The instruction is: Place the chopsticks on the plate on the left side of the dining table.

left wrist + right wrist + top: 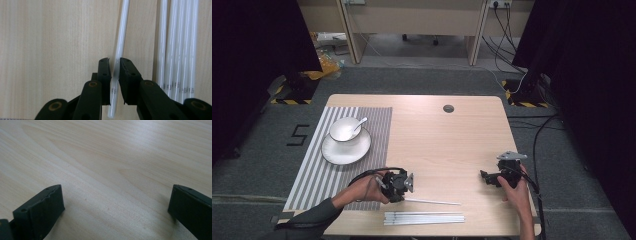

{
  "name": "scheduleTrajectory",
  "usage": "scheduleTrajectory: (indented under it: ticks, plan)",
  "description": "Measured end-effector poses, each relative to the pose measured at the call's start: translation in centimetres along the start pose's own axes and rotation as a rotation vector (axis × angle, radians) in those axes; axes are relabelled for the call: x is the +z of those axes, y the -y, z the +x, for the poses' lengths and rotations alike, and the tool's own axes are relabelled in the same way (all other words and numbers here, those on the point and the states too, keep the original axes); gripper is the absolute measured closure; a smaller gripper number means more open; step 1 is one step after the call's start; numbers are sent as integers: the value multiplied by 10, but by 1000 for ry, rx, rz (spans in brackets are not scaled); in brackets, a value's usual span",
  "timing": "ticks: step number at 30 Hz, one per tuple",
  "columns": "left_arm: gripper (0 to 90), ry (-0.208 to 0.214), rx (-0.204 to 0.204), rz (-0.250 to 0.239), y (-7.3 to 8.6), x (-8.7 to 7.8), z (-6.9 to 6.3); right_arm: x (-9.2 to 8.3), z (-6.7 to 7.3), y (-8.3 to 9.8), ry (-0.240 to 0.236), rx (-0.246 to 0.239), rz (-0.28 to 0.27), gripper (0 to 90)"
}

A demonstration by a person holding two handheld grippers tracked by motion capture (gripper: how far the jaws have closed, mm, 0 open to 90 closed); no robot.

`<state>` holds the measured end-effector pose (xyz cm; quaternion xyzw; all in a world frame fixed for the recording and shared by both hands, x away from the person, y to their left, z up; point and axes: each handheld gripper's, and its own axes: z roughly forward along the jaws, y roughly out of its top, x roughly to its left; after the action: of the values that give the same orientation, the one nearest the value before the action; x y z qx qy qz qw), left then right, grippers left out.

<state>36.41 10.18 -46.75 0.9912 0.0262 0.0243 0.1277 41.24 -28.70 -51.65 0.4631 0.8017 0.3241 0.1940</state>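
Place setting half laid. Plate (346, 148) with bowl (345, 129) and spoon (360, 123) sits on the striped mat (377, 120), far side of it from the person. No chopstick there yet.

Landmark: the bundle (424, 218) of white chopsticks at the near table edge.

One chopstick (432, 202) lies apart from the bundle, just on its far side, angled a little, near end toward the mat. Left gripper (400, 186) is at that end. In the left gripper view the pads pinch the chopstick (119, 50) low on its shaft, close to the printed butt end; the stick runs up and away between the two pads, most of its length free ahead of them. The pads touch it on both sides, no daylight I can see. The bundle (178, 47) lies just beside, to the right in that view, apart from the jaws.

Right gripper (492, 177) rests well to the right of the bundle, on bare table (447, 145). In its own view the jaws stand wide, nothing between them, wood beneath.

My reading: stick singled out and gripped, not visibly lifted. Left to do, likely: carry it to the mat beside the plate, then a second one.
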Motion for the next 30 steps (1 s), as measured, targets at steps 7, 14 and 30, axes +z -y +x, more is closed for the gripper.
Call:
scheduleTrajectory:
  ticks: [7,14,30]
  plan:
    - [773,0,4,12,-26,3,-5,0,0,0,0,-1,0,2]
    - [766,5,58,37,-49,11,-8,0,0,0,-2,-2,0,2]
    - [800,58,65,142,-71,25,-1,0,0,0,-3,-1,0,2]
